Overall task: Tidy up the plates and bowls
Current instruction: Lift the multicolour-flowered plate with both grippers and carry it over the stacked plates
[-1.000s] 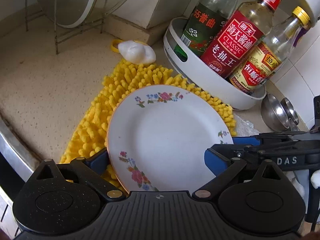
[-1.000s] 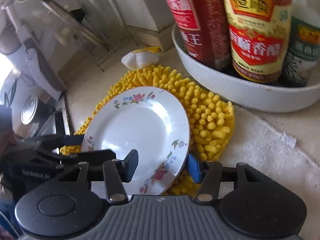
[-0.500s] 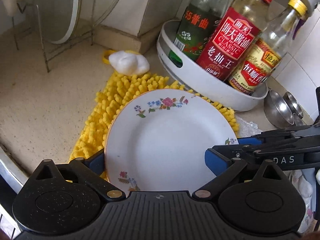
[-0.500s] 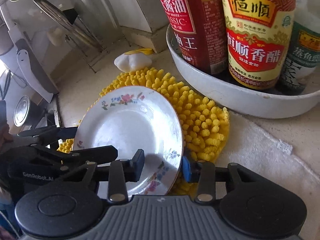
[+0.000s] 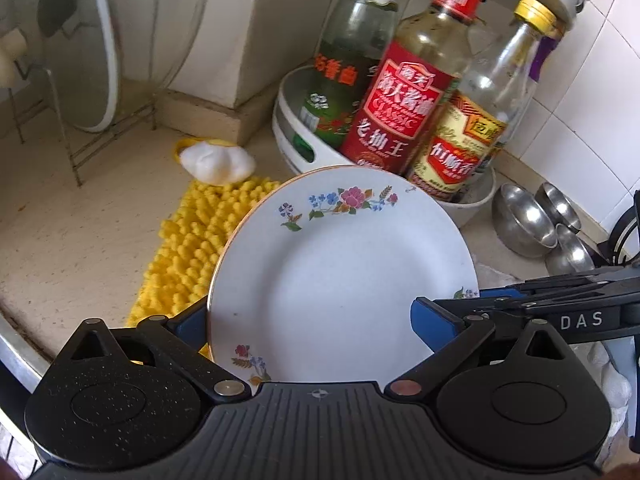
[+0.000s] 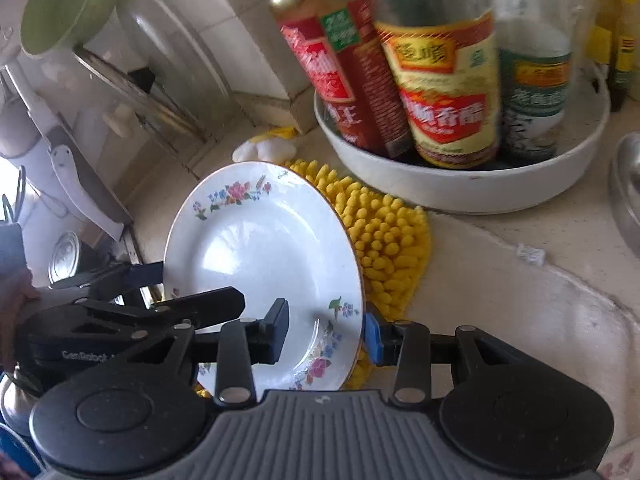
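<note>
Above the yellow mat (image 5: 188,248), floral plate (image 5: 340,280) tilted, gripped by both grippers' fingers (image 6: 280,330).

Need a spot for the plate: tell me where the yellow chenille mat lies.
The yellow chenille mat lies on the counter under the flowered plate, beside the white bottle tray.

Home kitchen, tiled wall (image 5: 580,128), sauce bottles (image 5: 400,120), steel bowls (image 5: 524,220)

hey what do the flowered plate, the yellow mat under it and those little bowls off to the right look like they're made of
Flowered plate: probably glazed ceramic or porcelain, given its glossy white face, printed flowers and thin gold rim line.
Yellow mat: looks like chenille microfibre, a soft pile of stubby matte nubs.
Small bowls: apparently stainless steel, since they are silver with mirror-like reflections.
</note>
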`<action>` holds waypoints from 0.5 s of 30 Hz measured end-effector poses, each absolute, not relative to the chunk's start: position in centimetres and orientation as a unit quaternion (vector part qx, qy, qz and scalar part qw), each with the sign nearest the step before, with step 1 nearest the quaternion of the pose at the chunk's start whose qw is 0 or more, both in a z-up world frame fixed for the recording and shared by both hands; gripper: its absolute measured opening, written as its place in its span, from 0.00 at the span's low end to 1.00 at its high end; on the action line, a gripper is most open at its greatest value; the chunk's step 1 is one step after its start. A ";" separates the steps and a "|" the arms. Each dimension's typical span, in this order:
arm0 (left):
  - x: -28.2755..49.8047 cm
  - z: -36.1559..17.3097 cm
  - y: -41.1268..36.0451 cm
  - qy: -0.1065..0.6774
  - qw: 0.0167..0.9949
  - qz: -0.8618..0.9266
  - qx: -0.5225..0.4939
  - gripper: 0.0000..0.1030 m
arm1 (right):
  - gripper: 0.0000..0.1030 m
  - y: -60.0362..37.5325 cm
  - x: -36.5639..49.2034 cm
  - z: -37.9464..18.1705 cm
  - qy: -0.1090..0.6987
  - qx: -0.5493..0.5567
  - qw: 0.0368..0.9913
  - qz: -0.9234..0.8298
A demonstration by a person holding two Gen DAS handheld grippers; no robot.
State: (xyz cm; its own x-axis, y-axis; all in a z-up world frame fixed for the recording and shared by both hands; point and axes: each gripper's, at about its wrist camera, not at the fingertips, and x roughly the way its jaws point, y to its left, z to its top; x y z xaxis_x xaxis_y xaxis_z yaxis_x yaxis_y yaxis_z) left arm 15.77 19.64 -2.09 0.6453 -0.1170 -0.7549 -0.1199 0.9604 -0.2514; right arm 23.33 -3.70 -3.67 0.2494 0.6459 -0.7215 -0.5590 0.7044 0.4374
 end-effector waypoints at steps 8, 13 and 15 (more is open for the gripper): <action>16.4 -0.8 14.1 0.422 0.901 -0.034 -0.098 0.99 | 0.61 -9.0 22.7 -3.3 0.479 0.093 0.796 0.359; 17.1 -0.7 10.9 0.424 0.900 -0.066 -0.083 0.99 | 0.61 -12.7 22.0 -2.9 0.476 0.111 0.806 0.333; 17.2 -0.6 9.6 0.422 0.900 -0.081 -0.076 0.99 | 0.61 -14.7 21.6 -2.5 0.472 0.119 0.812 0.323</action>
